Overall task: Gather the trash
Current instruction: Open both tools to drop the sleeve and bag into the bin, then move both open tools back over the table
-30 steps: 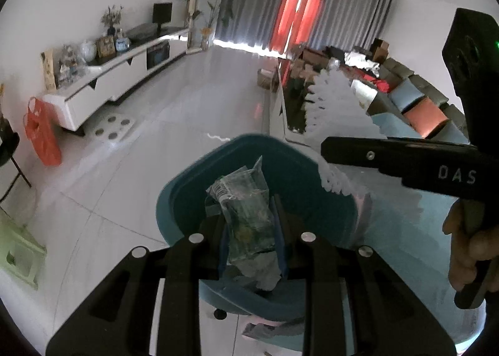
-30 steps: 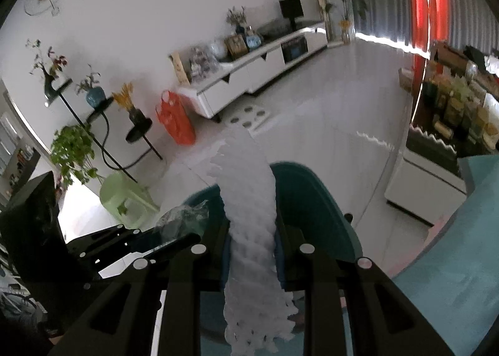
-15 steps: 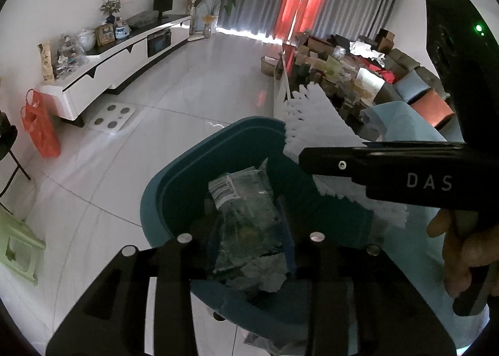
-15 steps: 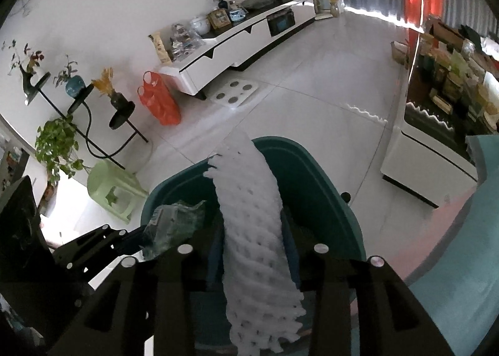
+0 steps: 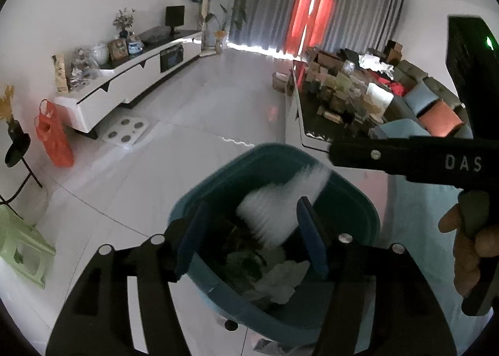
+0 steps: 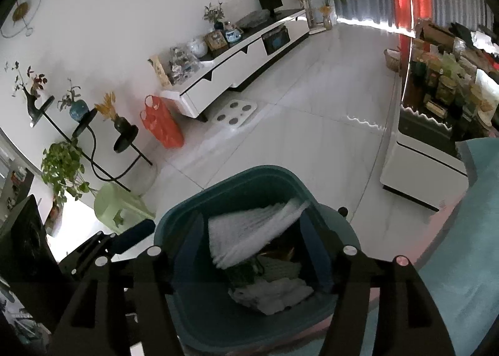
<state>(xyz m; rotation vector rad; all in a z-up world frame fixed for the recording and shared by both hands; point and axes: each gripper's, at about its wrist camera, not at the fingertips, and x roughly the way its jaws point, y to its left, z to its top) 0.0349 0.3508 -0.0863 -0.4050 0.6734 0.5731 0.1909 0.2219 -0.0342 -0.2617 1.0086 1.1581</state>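
Note:
A teal trash bin (image 5: pixel 218 181) stands on the white floor below both grippers; it also shows in the right wrist view (image 6: pixel 249 175). My left gripper (image 5: pixel 252 237) is open and empty above the bin. My right gripper (image 6: pixel 254 256) is open and empty above it too; its side shows in the left wrist view (image 5: pixel 405 159). A white foam net sleeve (image 5: pixel 274 212) is blurred and dropping into the bin, also seen in the right wrist view (image 6: pixel 249 234). A clear plastic wrapper (image 5: pixel 246 259) and white crumpled trash (image 6: pixel 274 290) lie inside.
A white TV cabinet (image 6: pixel 237 56) runs along the far wall with an orange bag (image 6: pixel 162 125) beside it. A cluttered coffee table (image 5: pixel 336 106) stands to the right. A green stool (image 6: pixel 121 206) and plant stands (image 6: pixel 93 137) stand left. A teal cloth surface (image 6: pixel 452 262) lies at right.
Both grippers opened over the bin. The wrapper dropped from the left gripper into the bin; the foam net sleeve left the right gripper and is falling in.

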